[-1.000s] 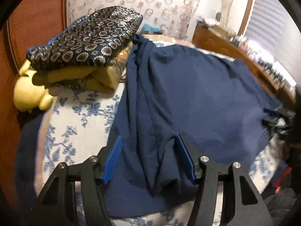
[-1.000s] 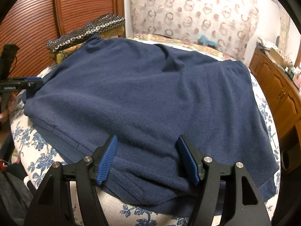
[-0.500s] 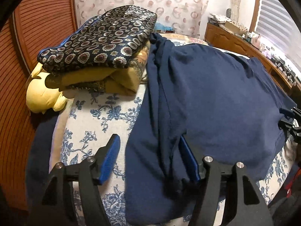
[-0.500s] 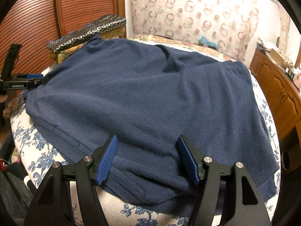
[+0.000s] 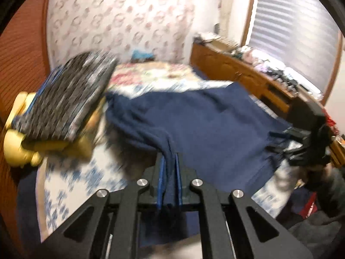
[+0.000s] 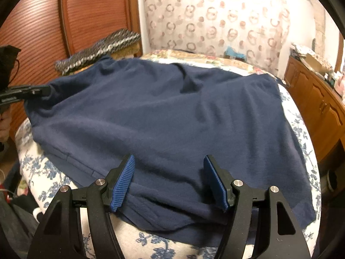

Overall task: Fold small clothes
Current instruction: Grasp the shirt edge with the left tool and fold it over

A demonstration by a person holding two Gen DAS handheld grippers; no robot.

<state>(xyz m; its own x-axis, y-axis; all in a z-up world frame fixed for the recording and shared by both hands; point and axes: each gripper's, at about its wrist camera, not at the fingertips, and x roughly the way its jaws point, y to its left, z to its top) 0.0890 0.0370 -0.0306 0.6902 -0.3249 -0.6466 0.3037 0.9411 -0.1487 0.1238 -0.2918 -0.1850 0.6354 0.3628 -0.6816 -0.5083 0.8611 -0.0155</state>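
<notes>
Folding has begun: our left tongs (image 5: 169, 164) pinch the dark navy fleece garment (image 6: 163, 116) spread on the floral-quilted bed (image 6: 301, 129), while our right tongs (image 6: 169, 172), wide, should close on its near hem.

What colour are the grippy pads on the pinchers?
Blue, ribbed pads on black fingers; clearest in the right wrist view.

Each black, angular plastic left gripper (image 5: 169, 168) and right gripper (image 6: 169, 180) has two fingers lined with ribbed blue rubber pads (image 6: 122, 183). Round silver screw heads (image 5: 143, 182) mark the pivots of the linkage arms, which have triangular cut-outs. Small white lettering, too blurred to read, runs along the left gripper's side in the right wrist view.
</notes>
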